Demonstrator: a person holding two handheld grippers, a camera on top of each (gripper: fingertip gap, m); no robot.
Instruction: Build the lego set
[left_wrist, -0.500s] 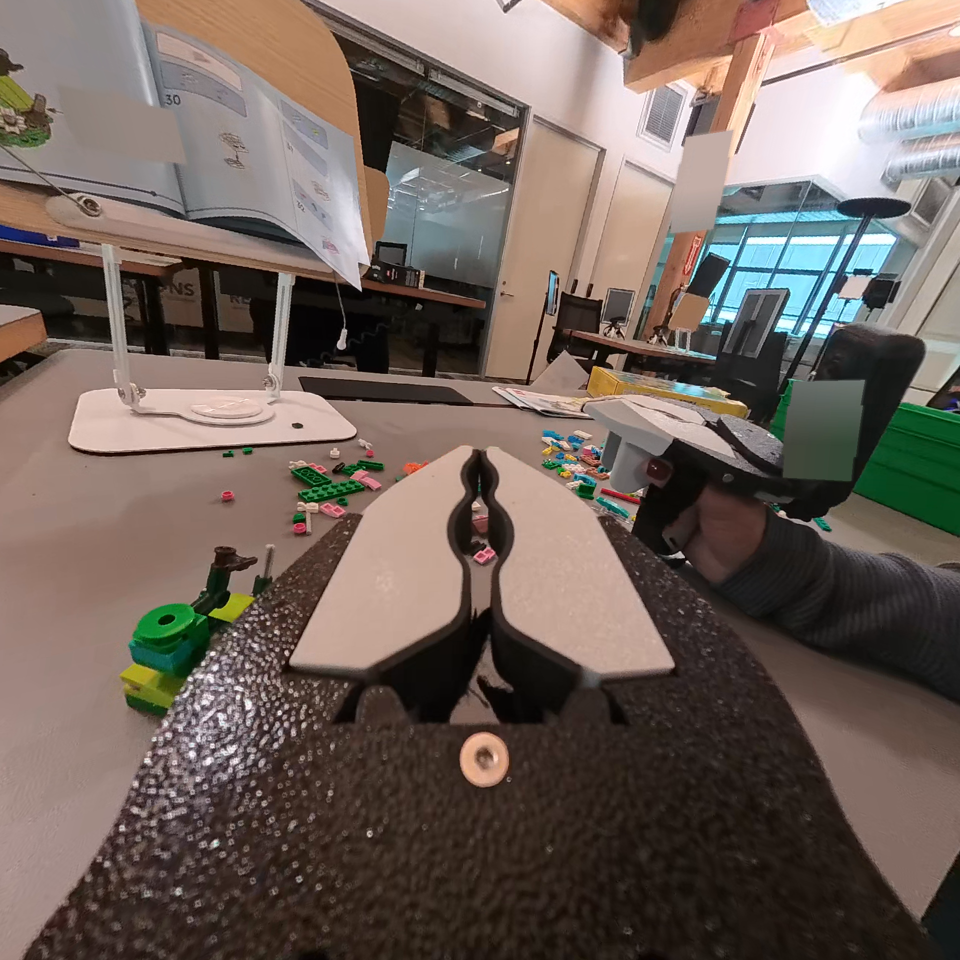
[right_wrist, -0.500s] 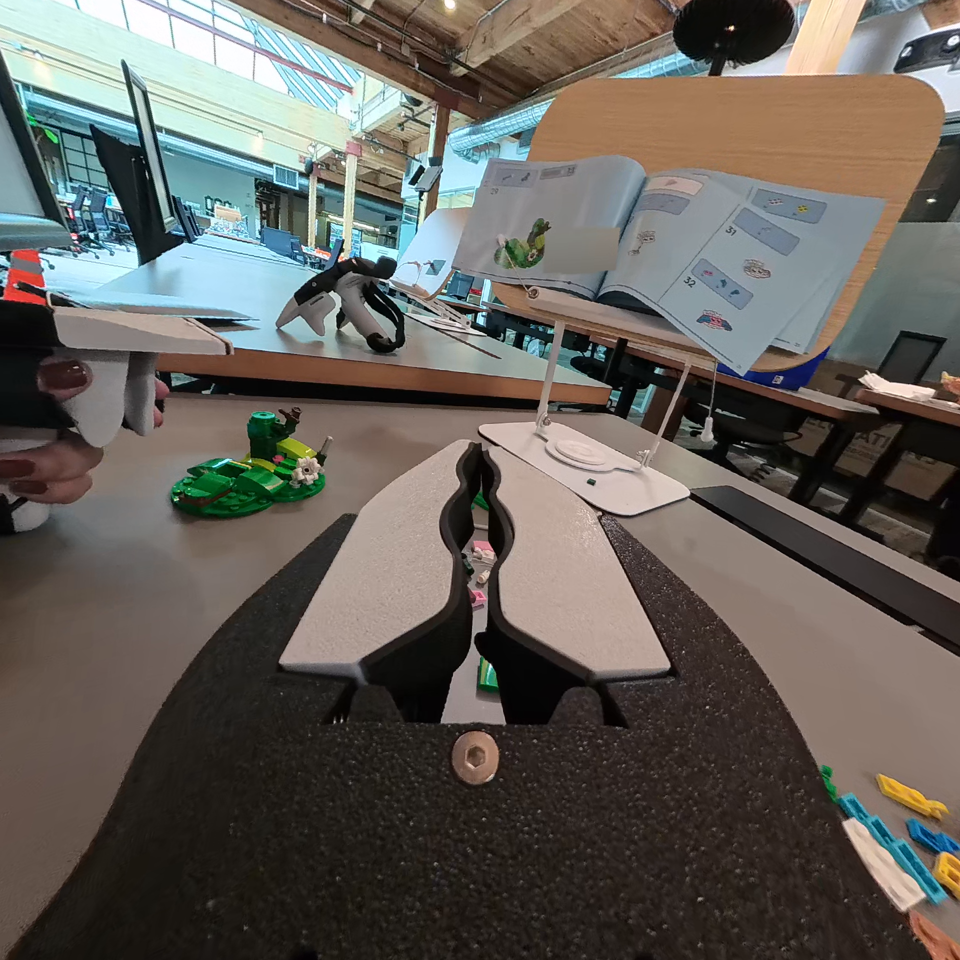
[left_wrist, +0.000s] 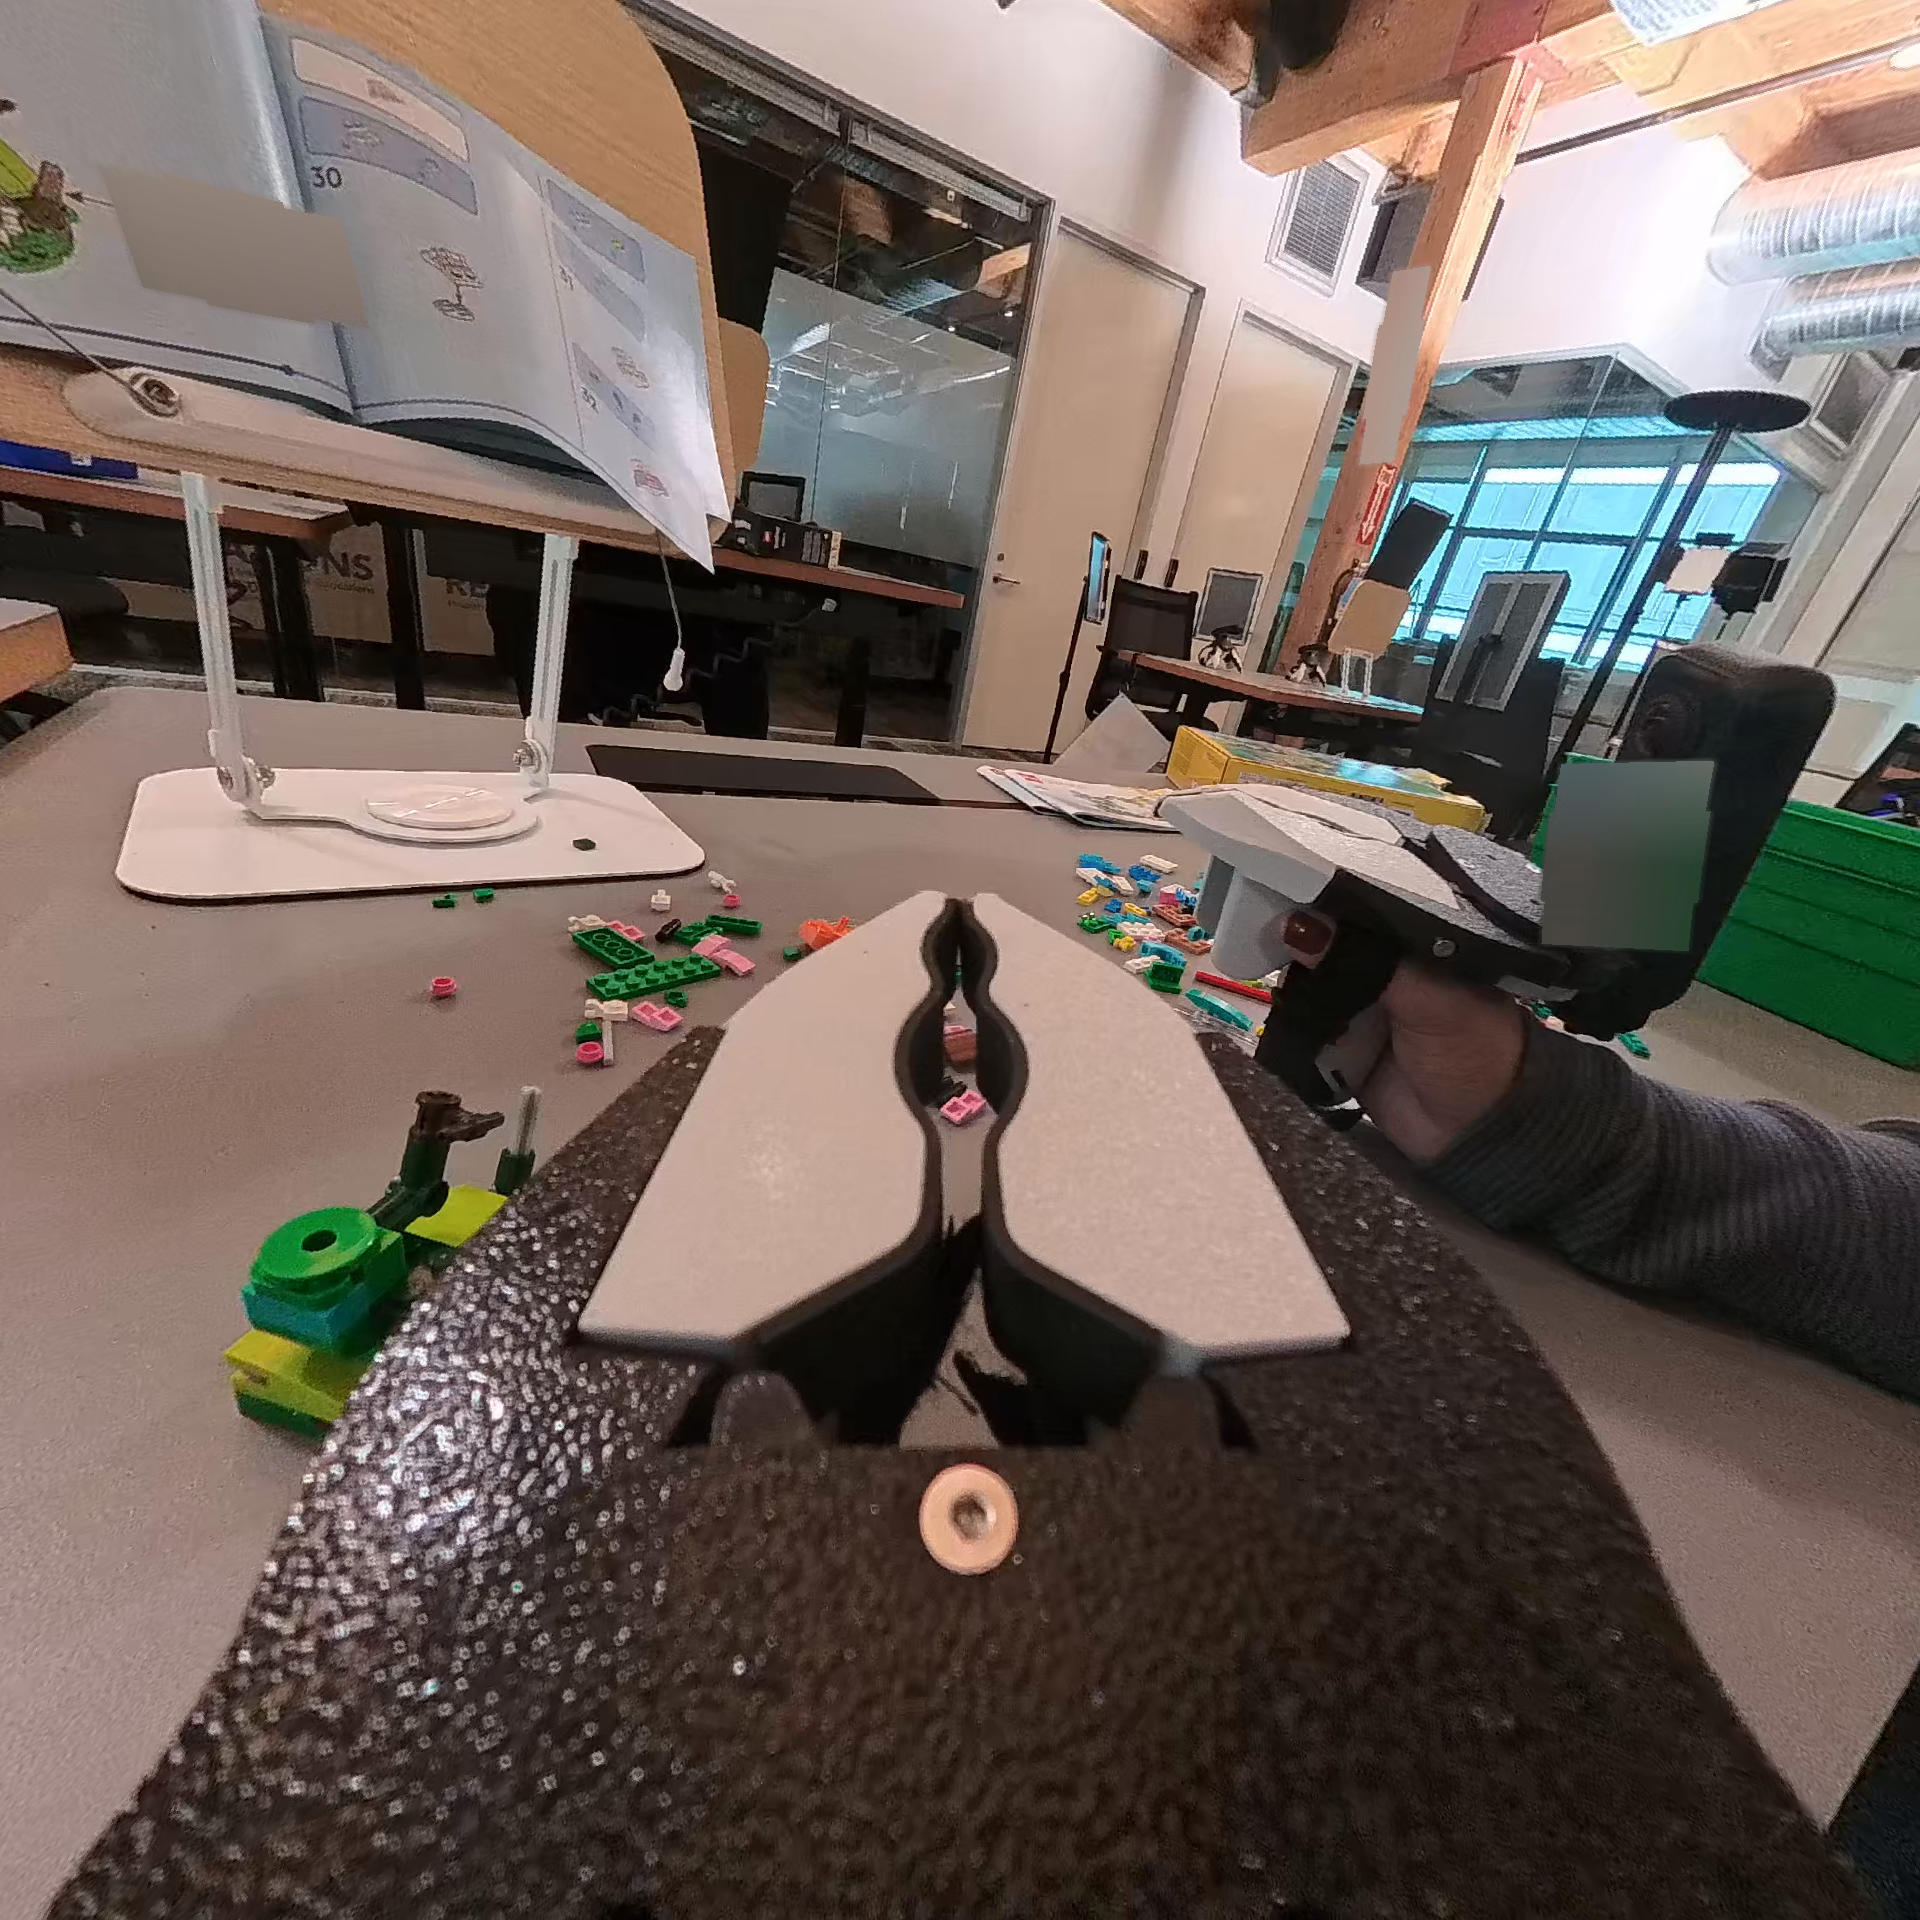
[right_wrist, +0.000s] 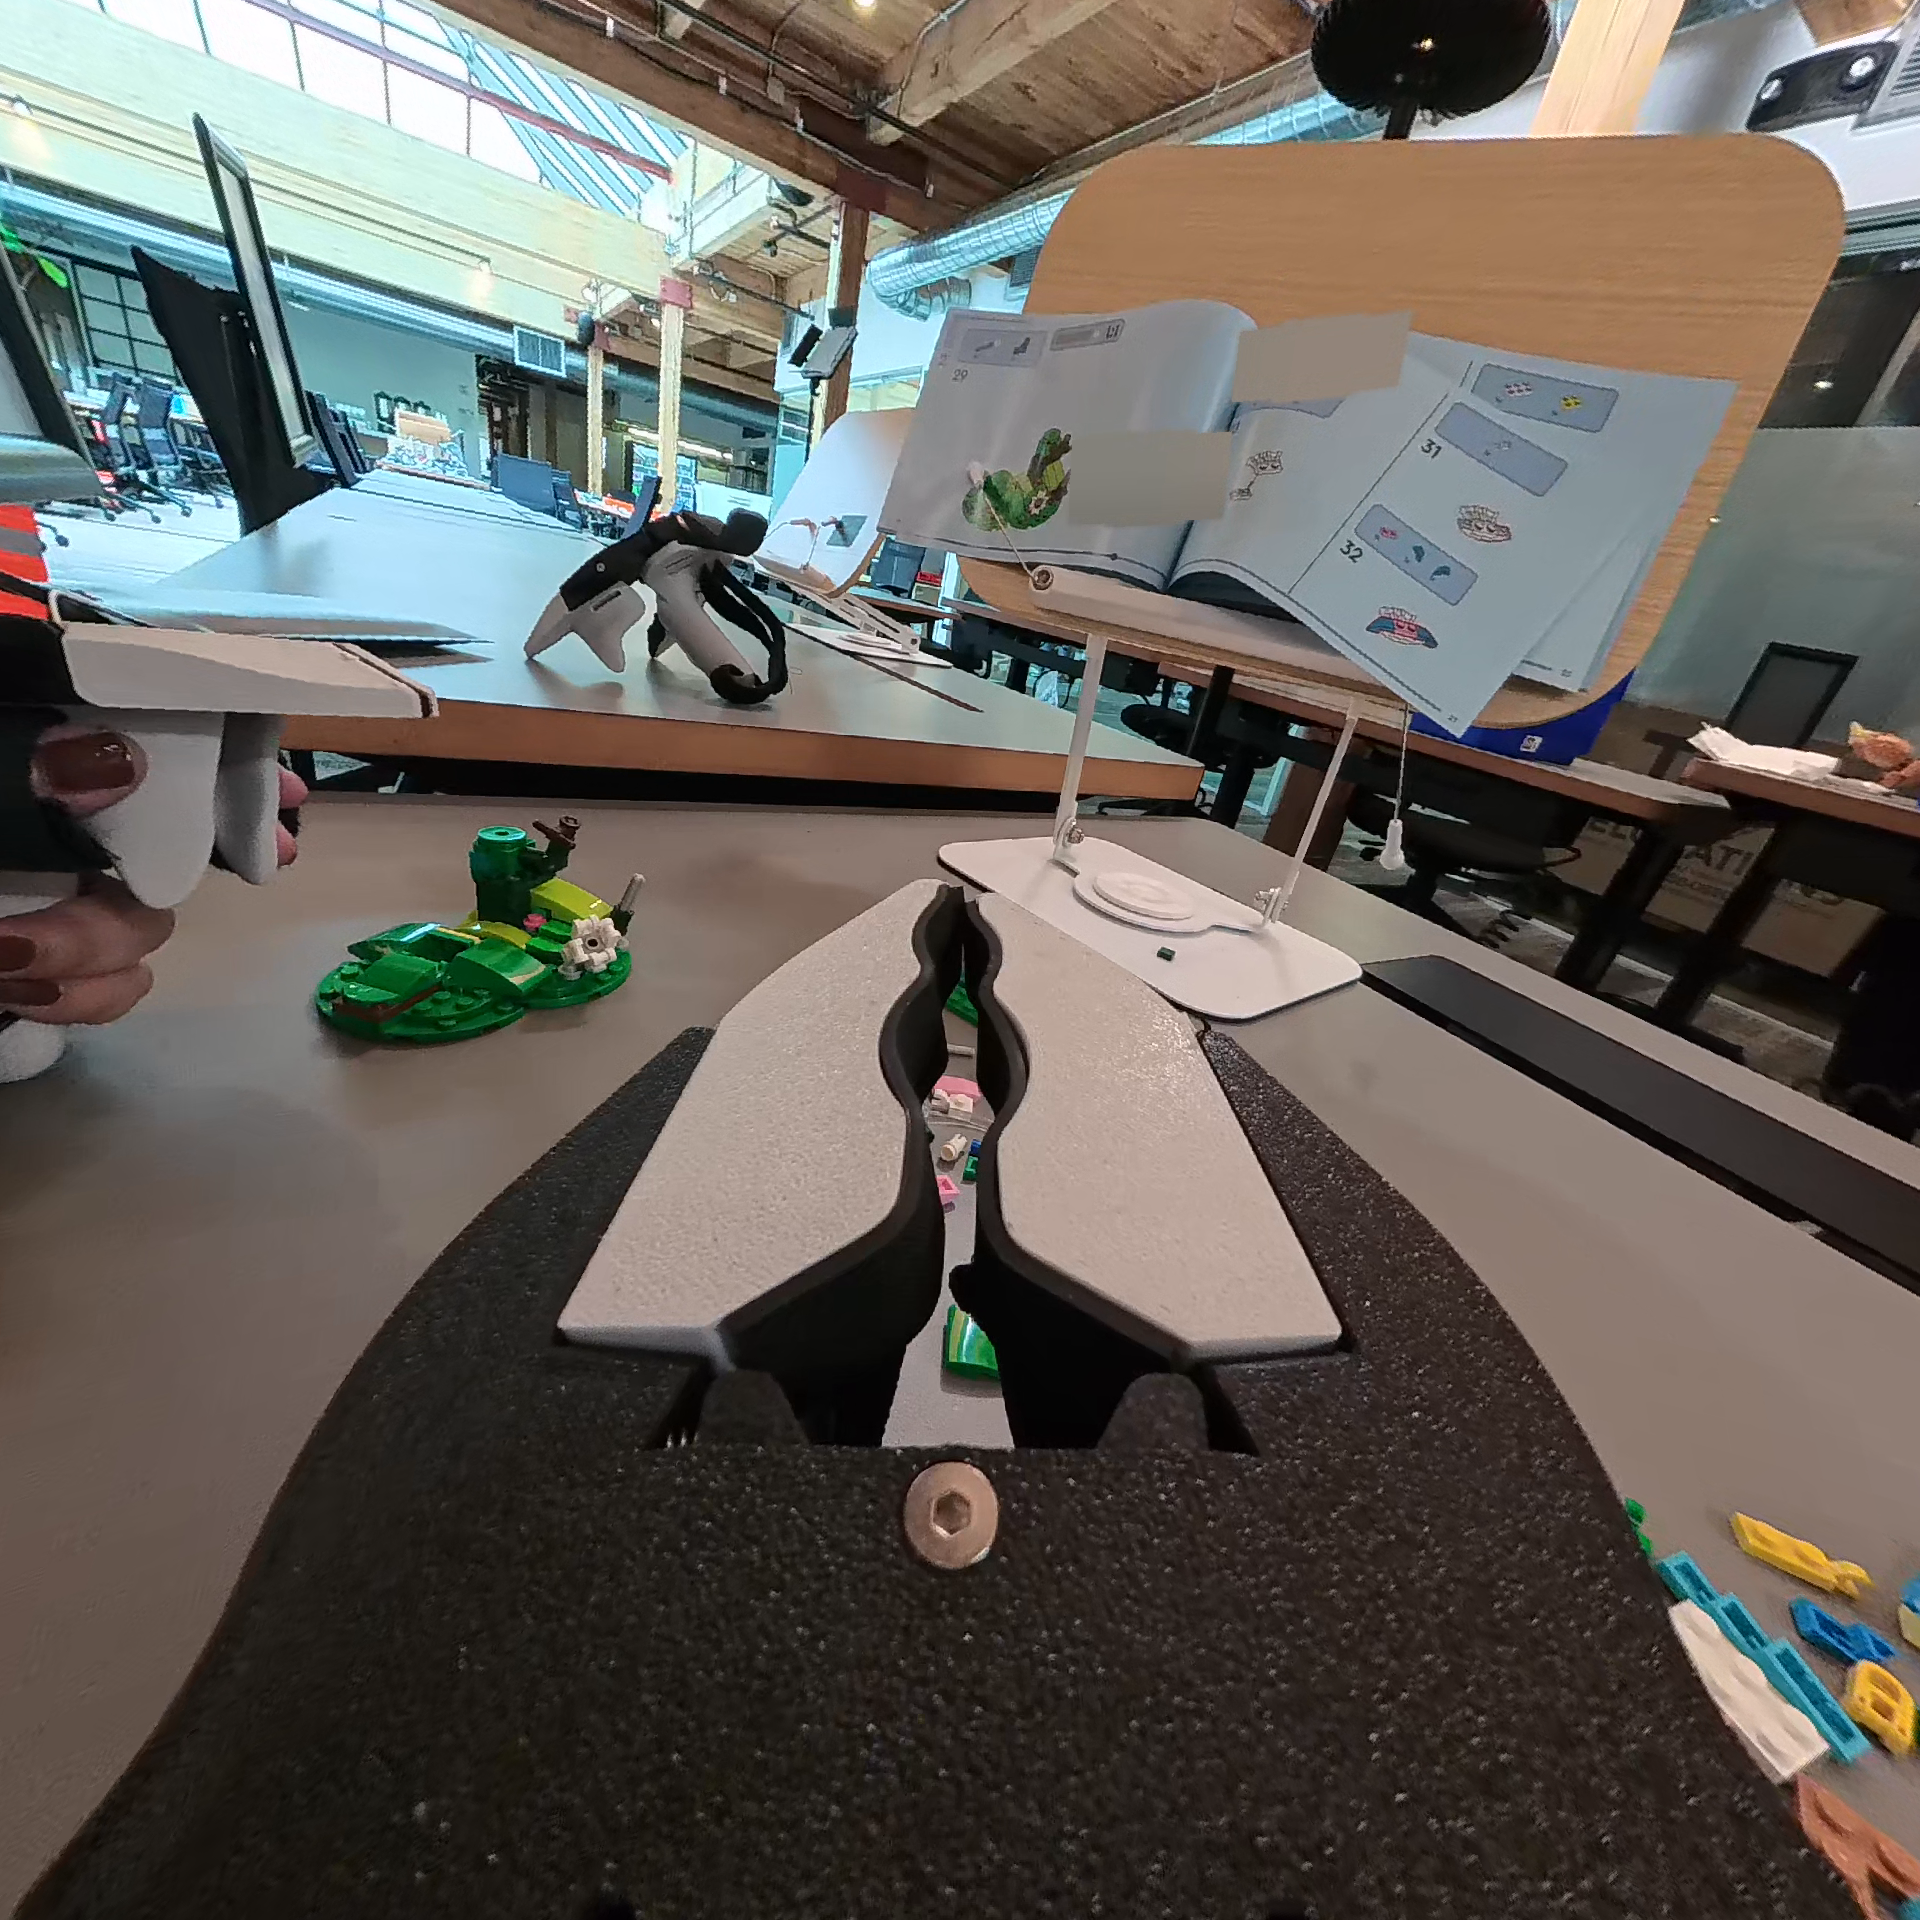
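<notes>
A partly built green lego model (right_wrist: 473, 961) with a white flower stands on the grey table (right_wrist: 260, 1195); it also shows at the lower left of the left wrist view (left_wrist: 332, 1283). Loose green, pink and white pieces (left_wrist: 649, 961) lie ahead of my left gripper (left_wrist: 961, 909), which is shut and empty above the table. My right gripper (right_wrist: 958, 896) is shut and empty over small pink and white pieces (right_wrist: 954, 1117). The right gripper also shows in the left wrist view (left_wrist: 1236, 805), held by a hand. The left gripper shows at the left edge of the right wrist view (right_wrist: 416, 694).
An open instruction booklet (right_wrist: 1299, 468) rests on a wooden stand with a white base (right_wrist: 1247, 961). Blue, yellow and white pieces (right_wrist: 1787, 1652) lie at the right. A yellow box (left_wrist: 1330, 774) and green crate (left_wrist: 1829, 935) stand beyond. A spare gripper (right_wrist: 665, 603) lies on another table. The grippers' ends are close to 15 centimetres from one another.
My left gripper has shifted slightly; the booklet stand now sits a little more to the right in its view. Both grippers stay shut and the pieces lie as before.
</notes>
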